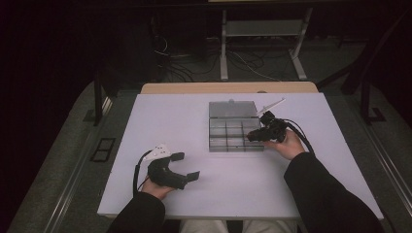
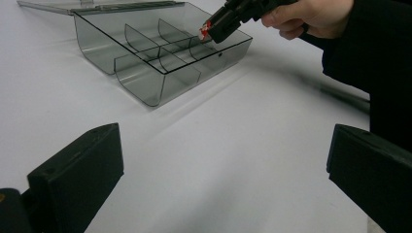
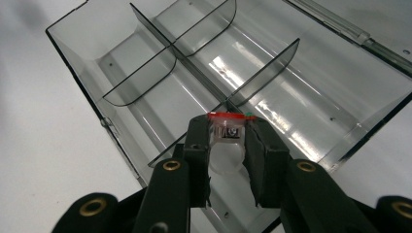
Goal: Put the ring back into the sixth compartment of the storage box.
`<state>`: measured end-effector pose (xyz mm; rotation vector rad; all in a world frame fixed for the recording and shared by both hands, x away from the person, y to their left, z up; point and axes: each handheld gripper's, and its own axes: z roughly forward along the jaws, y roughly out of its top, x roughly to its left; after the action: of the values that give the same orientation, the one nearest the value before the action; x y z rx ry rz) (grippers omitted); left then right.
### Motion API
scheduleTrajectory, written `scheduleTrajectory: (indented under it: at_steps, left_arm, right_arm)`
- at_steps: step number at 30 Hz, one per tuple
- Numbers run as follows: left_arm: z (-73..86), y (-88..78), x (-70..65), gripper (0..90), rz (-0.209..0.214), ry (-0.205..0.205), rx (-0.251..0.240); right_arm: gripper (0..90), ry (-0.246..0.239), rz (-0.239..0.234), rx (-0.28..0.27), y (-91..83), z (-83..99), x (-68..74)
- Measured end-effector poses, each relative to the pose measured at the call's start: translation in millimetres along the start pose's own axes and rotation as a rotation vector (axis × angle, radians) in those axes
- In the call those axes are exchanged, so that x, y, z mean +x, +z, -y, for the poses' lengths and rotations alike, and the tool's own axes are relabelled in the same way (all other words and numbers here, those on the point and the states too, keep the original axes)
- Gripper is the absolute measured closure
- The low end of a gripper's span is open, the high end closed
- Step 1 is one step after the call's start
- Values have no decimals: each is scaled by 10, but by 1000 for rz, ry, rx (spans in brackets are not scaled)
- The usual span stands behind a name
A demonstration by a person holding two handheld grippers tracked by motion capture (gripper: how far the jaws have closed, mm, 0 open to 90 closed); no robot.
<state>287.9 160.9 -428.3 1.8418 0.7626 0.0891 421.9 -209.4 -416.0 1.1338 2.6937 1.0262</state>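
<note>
High view: the white table point(image 1: 233, 184) is the one evenly lit surface, while the floor and the corners of the frame fall off into near black, a strong vignette. Resolution is low and detail is soft throughout. Left gripper view: diffuse overhead light leaves soft, pale shadows beside the clear compartment box point(image 2: 160, 53); the near black fingers point(image 2: 77, 170) are dark and slightly out of focus, and a smeared grey streak lies on the table under the sleeve point(image 2: 374, 53). Right gripper view: bright specular streaks glare on the box floor and dividers; the nearest gripper parts at the bottom edge are blurred.
</note>
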Motion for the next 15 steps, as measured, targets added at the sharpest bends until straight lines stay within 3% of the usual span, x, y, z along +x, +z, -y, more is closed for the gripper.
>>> scheduleTrajectory:
  at_steps: [7, 15]
  left_arm:
    - [0, -1, 1, 0, 0, 0, -1]
    - [-1, 3, -3, 0, 0, -3, 1]
  right_arm:
    - [696, -12, 0, 6, 8, 14, 23]
    - [596, -12, 0, -20, -55, -3, 61]
